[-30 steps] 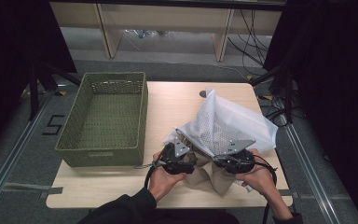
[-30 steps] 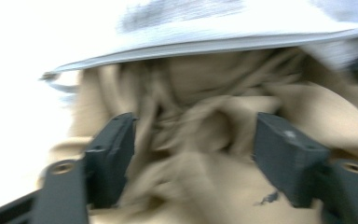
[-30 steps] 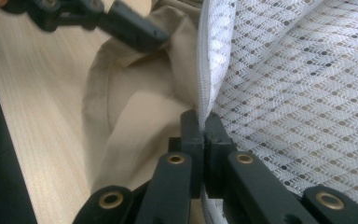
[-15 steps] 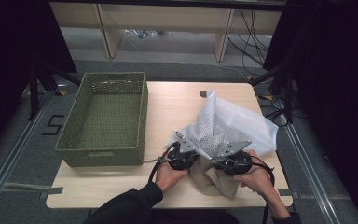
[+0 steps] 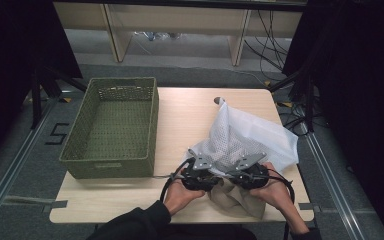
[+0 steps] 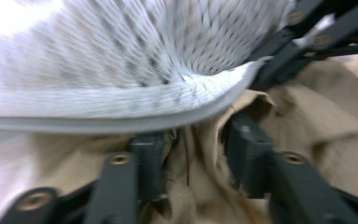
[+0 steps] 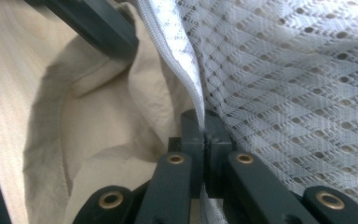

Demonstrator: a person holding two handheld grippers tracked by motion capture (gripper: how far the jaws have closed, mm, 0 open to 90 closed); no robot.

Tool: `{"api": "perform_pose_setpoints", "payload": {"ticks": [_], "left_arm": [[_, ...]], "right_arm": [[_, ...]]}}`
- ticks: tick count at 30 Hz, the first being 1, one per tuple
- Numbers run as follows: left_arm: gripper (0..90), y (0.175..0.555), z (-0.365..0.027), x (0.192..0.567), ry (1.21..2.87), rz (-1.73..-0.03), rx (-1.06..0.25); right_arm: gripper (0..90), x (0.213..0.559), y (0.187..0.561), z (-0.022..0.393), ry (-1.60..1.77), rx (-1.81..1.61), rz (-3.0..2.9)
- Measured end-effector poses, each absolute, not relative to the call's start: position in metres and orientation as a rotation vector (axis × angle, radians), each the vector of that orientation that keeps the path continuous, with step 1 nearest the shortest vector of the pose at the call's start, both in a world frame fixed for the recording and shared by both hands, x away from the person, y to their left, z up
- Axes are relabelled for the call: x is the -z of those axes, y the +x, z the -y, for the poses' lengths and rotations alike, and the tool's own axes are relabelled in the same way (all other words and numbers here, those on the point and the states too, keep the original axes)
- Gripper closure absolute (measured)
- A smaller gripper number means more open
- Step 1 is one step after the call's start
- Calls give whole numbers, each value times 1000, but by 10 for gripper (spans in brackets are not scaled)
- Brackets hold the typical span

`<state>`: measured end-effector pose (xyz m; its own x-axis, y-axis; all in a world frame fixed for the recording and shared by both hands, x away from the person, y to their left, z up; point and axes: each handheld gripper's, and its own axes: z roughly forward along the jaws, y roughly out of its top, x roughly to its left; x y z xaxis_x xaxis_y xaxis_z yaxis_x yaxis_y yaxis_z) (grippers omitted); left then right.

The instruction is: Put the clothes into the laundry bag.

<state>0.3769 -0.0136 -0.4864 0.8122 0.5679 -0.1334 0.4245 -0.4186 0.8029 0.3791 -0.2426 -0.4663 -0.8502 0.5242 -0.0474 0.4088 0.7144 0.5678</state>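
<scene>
White mesh is what your right gripper (image 7: 204, 135) is clenched on: its two black jaws meet on the zippered hem of the white mesh bag (image 7: 284, 79), with the netting spreading away to one side and the beige cloth (image 7: 102, 121) bunched on the other.

Your left gripper (image 6: 193, 156) stands partly parted, its jaws having just been opening, and folds of the beige cloth (image 6: 200, 186) sit between them without the pads clearly pressing. The bag's zippered edge (image 6: 121, 116) arches just above those jaws, and the netting is blurred there.

From above, your two grippers sit side by side near the front edge of the wooden table (image 5: 190, 115), the left gripper (image 5: 200, 175) just beside the right gripper (image 5: 250, 175), each in a hand. The beige cloth (image 5: 235, 197) lies between and just under them, half tucked under the bag's mouth. The white mesh bag (image 5: 245, 137) spreads from the grippers back toward the far right of the table, one corner standing up near a hole in the tabletop.

To the left, well apart from your hands, a green woven basket (image 5: 80, 155) stands on the table's left side.
</scene>
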Motion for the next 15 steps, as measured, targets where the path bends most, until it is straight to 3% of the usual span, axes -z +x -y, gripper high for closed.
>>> {"api": "perform_pose_setpoints", "payload": {"ticks": [2,6,10,13,15], "left_arm": [[472,376,-8,475,2085,-738,-226],[443,384,-41,469,2140,-782,-346],[415,397,-49,484,2216,-855,-401],[414,410,-49,494,2221,-886,-396],[414,415,-47,498,2177,-886,-326]], "right_arm": [[900,467,379,243,789,-832,-2712],[900,468,382,243,758,-823,-2707],[900,468,382,242,793,-810,-2706],[900,468,383,244,777,-815,-2706],[900,468,383,245,774,-813,-2700]]}}
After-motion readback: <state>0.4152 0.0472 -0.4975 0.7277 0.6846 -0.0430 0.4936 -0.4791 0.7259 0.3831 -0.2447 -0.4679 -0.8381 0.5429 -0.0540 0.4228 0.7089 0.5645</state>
